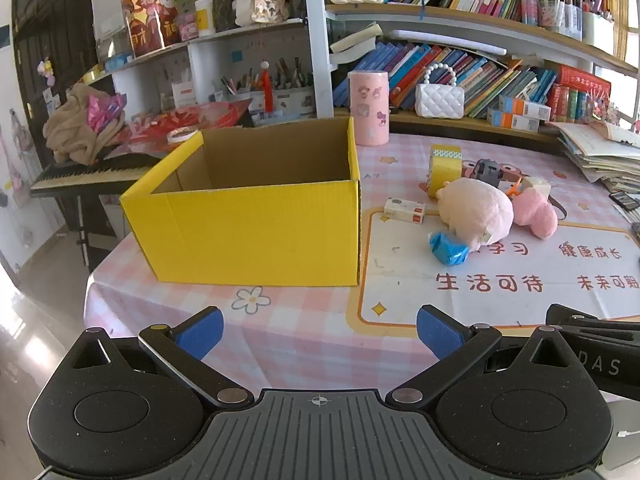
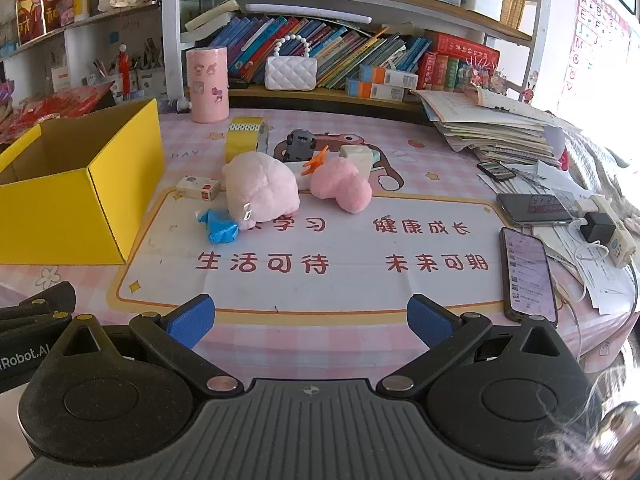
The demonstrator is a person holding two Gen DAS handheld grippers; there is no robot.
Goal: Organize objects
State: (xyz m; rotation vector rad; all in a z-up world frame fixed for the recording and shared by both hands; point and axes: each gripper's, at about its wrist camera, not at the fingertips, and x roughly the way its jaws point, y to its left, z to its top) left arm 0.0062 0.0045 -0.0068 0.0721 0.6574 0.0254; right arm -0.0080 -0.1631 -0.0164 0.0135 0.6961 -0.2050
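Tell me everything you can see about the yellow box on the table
The yellow box is open-topped corrugated cardboard, bright yellow outside and plain brown inside. It stands upright on the pink checked tablecloth, at the table's left side, left of the pile of toys. What shows of its inside looks empty, though the floor is mostly hidden. Its walls look clean, with a faint vertical crease on the front. Nothing visibly touches it except the cloth; both tools are open and well short of it.
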